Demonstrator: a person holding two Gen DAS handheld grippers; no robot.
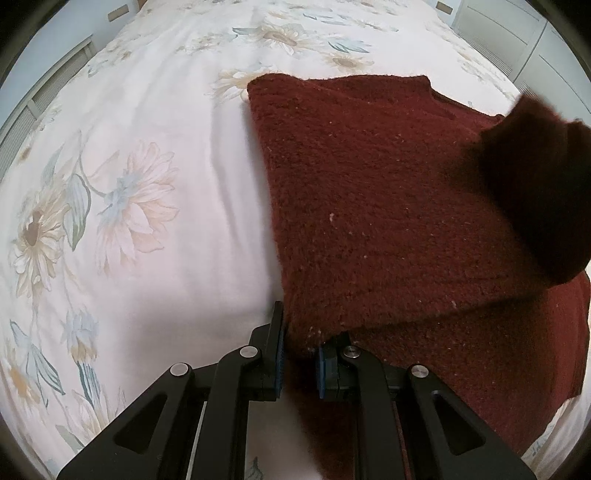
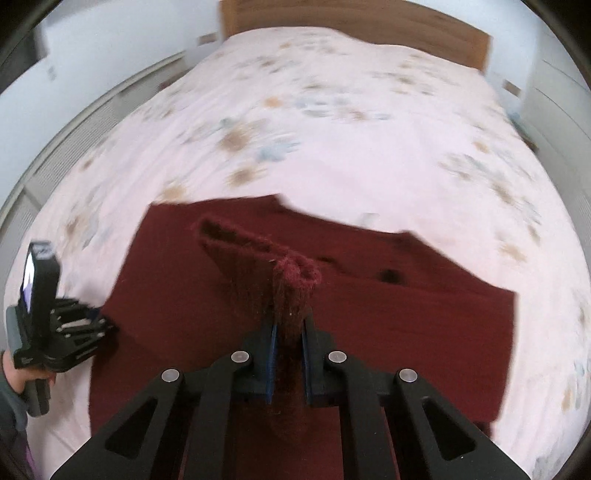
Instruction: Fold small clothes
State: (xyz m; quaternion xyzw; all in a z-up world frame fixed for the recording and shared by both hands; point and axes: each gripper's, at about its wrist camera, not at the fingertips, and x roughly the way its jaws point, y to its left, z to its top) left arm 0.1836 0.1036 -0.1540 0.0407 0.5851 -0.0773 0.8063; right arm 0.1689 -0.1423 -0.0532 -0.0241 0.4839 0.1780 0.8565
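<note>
A dark red knitted sweater [image 1: 369,184] lies on the flowered bedspread [image 1: 147,147], partly folded over itself. My left gripper [image 1: 299,347] is shut on the sweater's near left edge, holding a folded layer just above the bed. My right gripper [image 2: 290,332] is shut on a bunched strip of the same sweater [image 2: 406,314], lifted above the flat part; the cloth rises between its pads. The left gripper also shows in the right wrist view [image 2: 74,328] at the sweater's left edge. A dark blurred fold of lifted cloth [image 1: 535,192] hangs at the right of the left wrist view.
The bedspread [image 2: 332,129] stretches far ahead to a wooden headboard [image 2: 369,33]. White walls and cupboards stand beside the bed. A radiator-like panel [image 1: 44,92] runs along the left side.
</note>
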